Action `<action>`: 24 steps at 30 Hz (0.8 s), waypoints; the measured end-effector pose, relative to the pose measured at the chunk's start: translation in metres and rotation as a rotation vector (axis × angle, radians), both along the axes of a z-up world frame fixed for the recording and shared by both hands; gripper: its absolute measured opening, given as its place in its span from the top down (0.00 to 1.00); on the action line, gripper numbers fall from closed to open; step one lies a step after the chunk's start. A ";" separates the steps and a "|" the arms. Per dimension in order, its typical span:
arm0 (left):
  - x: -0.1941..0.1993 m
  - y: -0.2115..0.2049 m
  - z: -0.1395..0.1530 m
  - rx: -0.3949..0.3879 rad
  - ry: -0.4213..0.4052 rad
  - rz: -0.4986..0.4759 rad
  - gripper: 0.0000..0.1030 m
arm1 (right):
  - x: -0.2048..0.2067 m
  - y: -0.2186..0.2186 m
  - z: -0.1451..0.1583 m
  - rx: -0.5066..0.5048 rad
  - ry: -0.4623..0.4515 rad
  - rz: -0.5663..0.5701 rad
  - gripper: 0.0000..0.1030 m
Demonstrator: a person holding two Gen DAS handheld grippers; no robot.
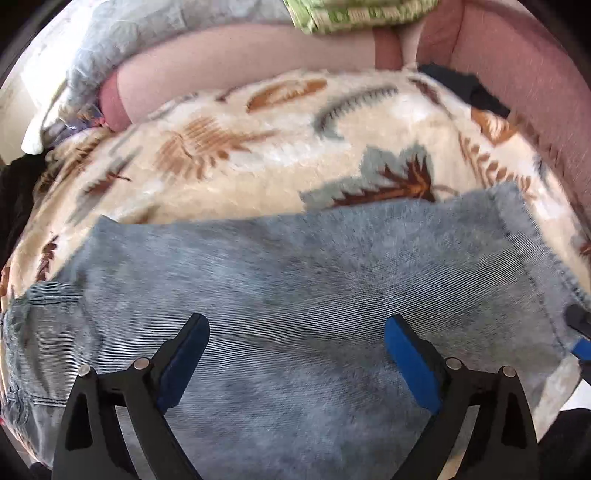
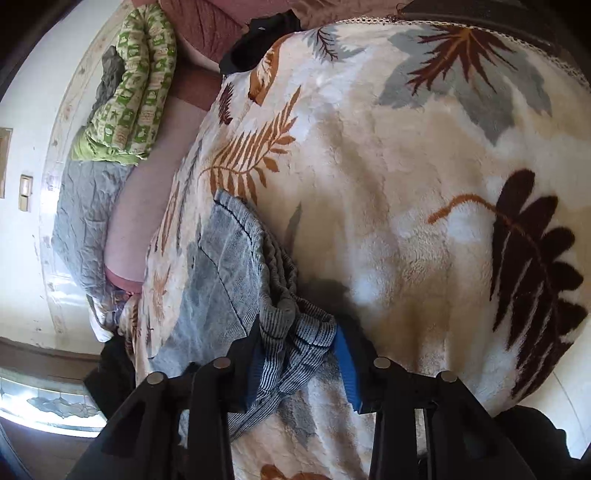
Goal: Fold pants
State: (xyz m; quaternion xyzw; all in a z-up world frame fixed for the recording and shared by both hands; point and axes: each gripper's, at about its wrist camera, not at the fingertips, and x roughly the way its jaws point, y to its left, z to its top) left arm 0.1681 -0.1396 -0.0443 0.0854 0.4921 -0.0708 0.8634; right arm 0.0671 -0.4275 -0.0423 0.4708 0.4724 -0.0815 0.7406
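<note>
Light blue denim pants (image 1: 295,280) lie on a cream blanket with a leaf print (image 1: 258,155). My left gripper (image 1: 295,325) is open just above the denim, its blue pads wide apart, holding nothing. In the right wrist view the pants (image 2: 229,266) lie folded in layers along the left. My right gripper (image 2: 299,339) is closed on the bunched hem of the pants (image 2: 295,332), with cloth between its blue pads. The right gripper's tip shows at the right edge of the left wrist view (image 1: 580,332).
The blanket (image 2: 406,184) covers a bed. A green patterned garment (image 2: 136,88), a grey cloth (image 2: 88,229) and a pink pillow (image 2: 207,26) lie near the wall. A dark garment (image 2: 258,37) lies at the blanket's far edge.
</note>
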 end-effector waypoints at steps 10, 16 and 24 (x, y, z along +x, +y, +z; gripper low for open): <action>0.002 0.009 -0.026 0.031 0.081 0.009 0.01 | 0.008 0.012 0.014 -0.125 0.012 0.054 0.70; 0.004 0.016 -0.029 -0.003 0.114 -0.002 0.01 | 0.022 0.040 0.058 -0.251 -0.063 0.123 0.73; -0.011 0.104 0.030 -0.232 0.021 0.126 0.09 | 0.057 0.186 0.144 -0.423 -0.337 0.453 0.73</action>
